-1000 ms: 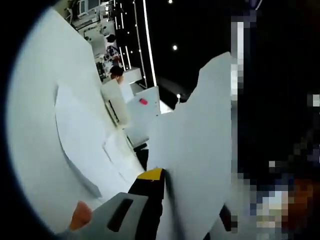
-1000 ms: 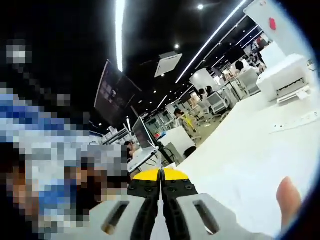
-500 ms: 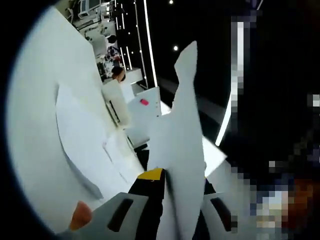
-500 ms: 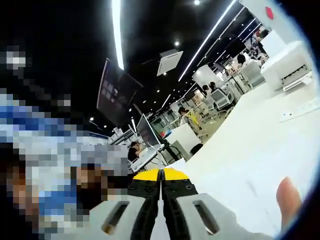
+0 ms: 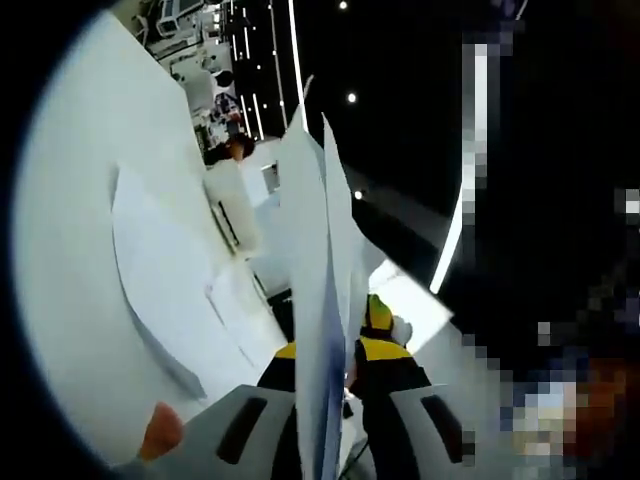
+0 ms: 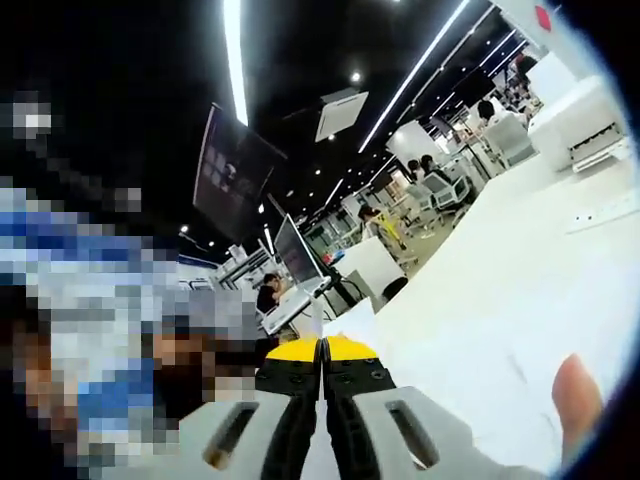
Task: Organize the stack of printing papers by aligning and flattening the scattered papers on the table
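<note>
Left gripper view: the left gripper [image 5: 322, 362] has its two yellow-tipped jaws set a little apart, with a sheaf of white printing papers [image 5: 318, 260] standing edge-on in the gap between them. The sheets rise from the jaws toward the top of the view and fan slightly at their far end, so at least two separate edges can be told apart. The jaws close on the sheaf's lower part (grip looks firm, but the contact itself is partly hidden by the paper). A fingertip [image 5: 160, 430] shows at the lower left, beside the gripper body.

On the white table [image 5: 70, 250] to the left lie more loose sheets [image 5: 160, 290], flat and overlapping, their edges not lined up. A white printer [image 5: 232, 205] sits at the table's far end.

Right gripper view: the right gripper [image 6: 321, 350] has its jaws pressed together, only a thin dark seam between the yellow tips. I cannot tell whether anything is pinched in that seam. A pale paper corner [image 6: 345, 322] shows just past the tips. A fingertip [image 6: 575, 400] sits at the lower right.
</note>
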A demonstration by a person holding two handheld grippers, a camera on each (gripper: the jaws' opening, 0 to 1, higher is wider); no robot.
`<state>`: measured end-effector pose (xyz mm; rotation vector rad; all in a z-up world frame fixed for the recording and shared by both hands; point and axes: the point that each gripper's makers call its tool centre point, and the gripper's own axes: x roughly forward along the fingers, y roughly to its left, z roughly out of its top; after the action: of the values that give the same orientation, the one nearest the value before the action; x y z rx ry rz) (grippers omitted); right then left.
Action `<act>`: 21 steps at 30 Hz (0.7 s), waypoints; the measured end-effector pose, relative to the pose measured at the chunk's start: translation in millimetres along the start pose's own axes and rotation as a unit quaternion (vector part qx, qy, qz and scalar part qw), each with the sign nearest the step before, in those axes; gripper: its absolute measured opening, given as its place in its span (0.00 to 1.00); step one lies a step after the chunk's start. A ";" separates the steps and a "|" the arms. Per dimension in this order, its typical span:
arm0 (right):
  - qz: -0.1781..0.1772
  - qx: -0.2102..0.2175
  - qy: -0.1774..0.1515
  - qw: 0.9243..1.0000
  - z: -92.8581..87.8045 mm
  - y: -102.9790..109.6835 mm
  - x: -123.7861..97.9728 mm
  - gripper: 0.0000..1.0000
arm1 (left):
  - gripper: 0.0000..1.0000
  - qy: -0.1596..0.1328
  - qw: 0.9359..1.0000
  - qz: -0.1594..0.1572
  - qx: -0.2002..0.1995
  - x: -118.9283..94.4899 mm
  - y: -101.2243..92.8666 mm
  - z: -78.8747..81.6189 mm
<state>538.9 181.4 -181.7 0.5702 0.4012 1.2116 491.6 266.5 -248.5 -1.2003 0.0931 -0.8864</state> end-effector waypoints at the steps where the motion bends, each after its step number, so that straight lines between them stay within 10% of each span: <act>1: -0.001 0.000 0.003 1.000 0.2 -0.7 1.5 0.00 | 0.15 0.000 1.000 0.000 0.000 0.1 0.5 0.2; 21: 0.001 -0.003 0.026 1.000 -3.6 -1.6 15.5 0.00 | 0.13 0.008 1.000 0.000 0.000 -0.7 3.7 0.4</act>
<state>542.9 196.5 -185.4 0.5350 0.4415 1.2304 493.4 267.6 -251.7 -1.1937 0.1053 -0.8961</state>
